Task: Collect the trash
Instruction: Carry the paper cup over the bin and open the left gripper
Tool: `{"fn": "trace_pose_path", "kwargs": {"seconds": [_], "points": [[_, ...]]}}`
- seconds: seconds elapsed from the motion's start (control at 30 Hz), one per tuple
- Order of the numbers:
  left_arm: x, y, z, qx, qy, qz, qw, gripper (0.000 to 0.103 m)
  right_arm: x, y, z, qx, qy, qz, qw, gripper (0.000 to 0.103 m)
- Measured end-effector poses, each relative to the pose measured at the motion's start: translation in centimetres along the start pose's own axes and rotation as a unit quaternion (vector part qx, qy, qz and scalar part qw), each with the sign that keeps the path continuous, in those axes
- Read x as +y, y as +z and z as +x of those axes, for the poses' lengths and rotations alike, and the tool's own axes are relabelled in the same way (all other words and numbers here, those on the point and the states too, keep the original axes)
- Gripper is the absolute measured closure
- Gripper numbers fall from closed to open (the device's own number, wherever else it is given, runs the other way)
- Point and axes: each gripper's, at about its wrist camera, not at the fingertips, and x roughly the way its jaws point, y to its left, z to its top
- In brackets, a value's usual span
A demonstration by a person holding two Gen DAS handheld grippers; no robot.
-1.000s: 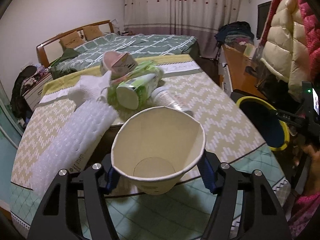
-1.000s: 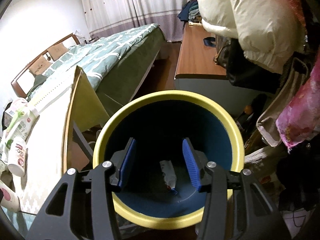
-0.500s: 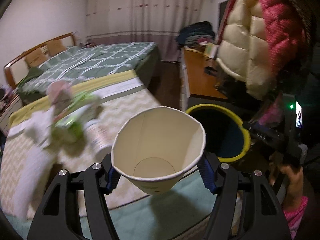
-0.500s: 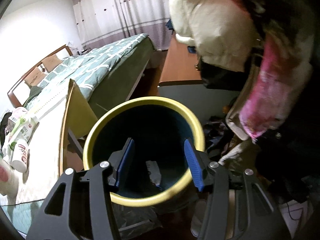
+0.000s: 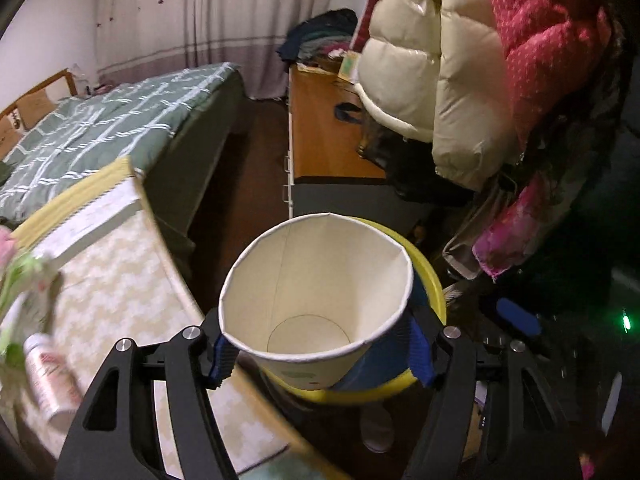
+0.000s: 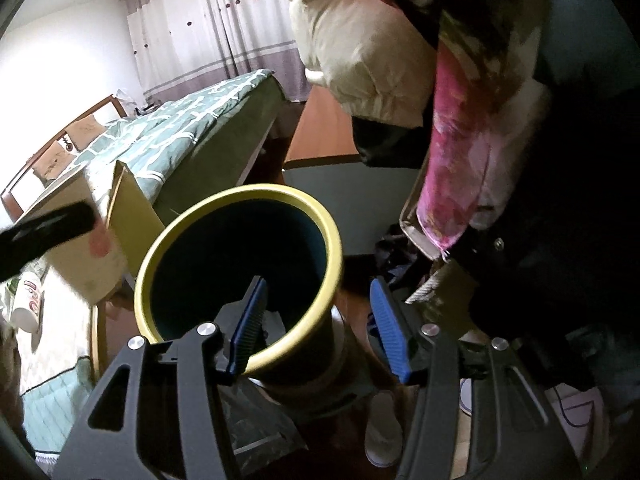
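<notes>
Over the yellow-rimmed bin [image 5: 434, 284], beside the right edge of the bench [image 5: 120, 280]: one paper cup [image 5: 316, 300], carried in the left gripper [image 5: 320, 354].

Step in hand: delivery of the cup to the bin. The cup sits upright between the blue pads [image 5: 222, 358], mouth toward the camera, with the bin's rim showing behind and below it. The left jaws are opening at this moment, the cup between them and the pads apparently touching its sides.

Next move, as a judgement: the cup should be centred over the dark opening before the jaws part fully; it hangs over the bin's near-left rim (a drop here could catch the rim and fall to the floor).

Right gripper [image 6: 320, 324]: jaws apart, nothing between them, hovering above the bin's [image 6: 240, 272] near-right rim, with a scrap of trash [image 6: 274, 322] dimly visible inside.

Item, paper cup: white, tapered, empty, clean interior, seam down one wall, a faint greenish print low on the outside. Rim slightly out of round under the grip. Light and easily crushed, likely.

Remaining on the bench: a small red-and-white labelled container [image 5: 50, 380] and blurred green-and-pink wrappers [image 5: 20, 280] at far left.
</notes>
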Motion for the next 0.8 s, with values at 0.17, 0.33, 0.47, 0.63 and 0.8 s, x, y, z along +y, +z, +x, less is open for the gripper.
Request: {"fn": "trace_pose_path", "kwargs": {"seconds": [0.17, 0.33, 0.47, 0.63, 0.8], "points": [[-0.9, 1.4, 3.6, 0.01, 0.003, 0.002, 0.9999, 0.029, 0.0, -0.2, 0.2, 0.008, -0.004, 0.0, 1.0, 0.048], [0.0, 1.3, 4.1, 0.013, 0.0, -0.014, 0.9998, 0.014, 0.6, -0.4, 0.2, 0.011, -0.003, -0.007, 1.0, 0.047], [1.7, 0.2, 1.1, 0.013, -0.006, -0.03, 0.9994, 0.014, 1.4, -0.6, 0.1, 0.012, 0.004, -0.014, 1.0, 0.047], [5.1, -2.6, -5.7, -0.024, 0.016, -0.055, 0.9981, 0.011, 3.3, -0.9, 0.0, 0.014, 0.021, -0.036, 0.999, 0.047], [10.4, -7.0, -14.3, -0.082, 0.087, -0.088, 0.9889, 0.009, 6.6, -1.3, -0.1, 0.016, 0.045, -0.066, 0.997, 0.047]]}}
